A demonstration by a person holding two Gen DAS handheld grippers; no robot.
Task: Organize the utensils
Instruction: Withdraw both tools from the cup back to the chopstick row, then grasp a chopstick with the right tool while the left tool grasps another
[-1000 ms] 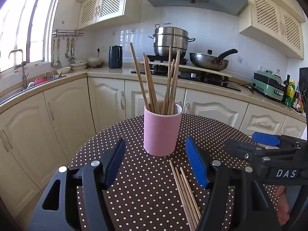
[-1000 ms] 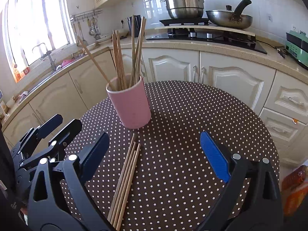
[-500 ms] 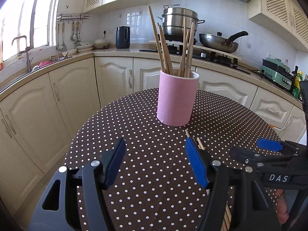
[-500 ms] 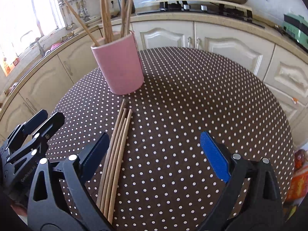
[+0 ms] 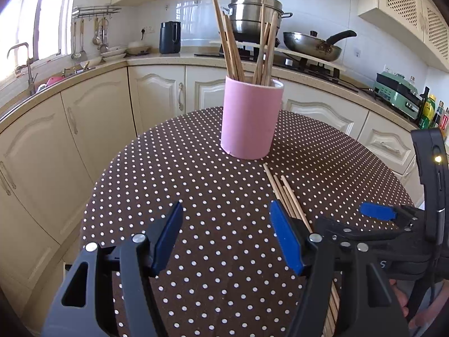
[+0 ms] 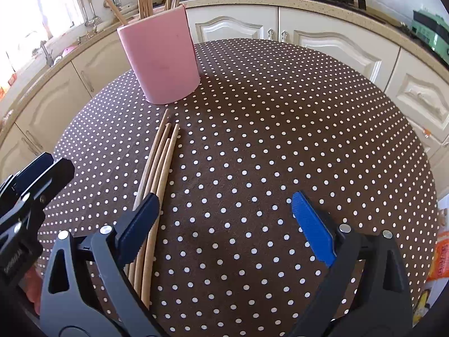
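**Loose chopsticks point at the pink holder**

Left gripper (image 5: 226, 236) gapes wide, empty, short of the pink holder (image 5: 250, 119). Loose chopsticks (image 6: 158, 165) lie flat – long axis aimed at the holder's base, tips near it. Right gripper (image 6: 224, 219) – wide, empty – hangs beside them.

I'm working in a home kitchen: cream panelled cabinets (image 5: 157, 95) under a speckled stone counter (image 5: 157, 61), a stacked steel steamer pot (image 5: 254, 14) and black-handled wok (image 5: 313, 45) on the hob, and ladles on a wall rack (image 5: 95, 11).
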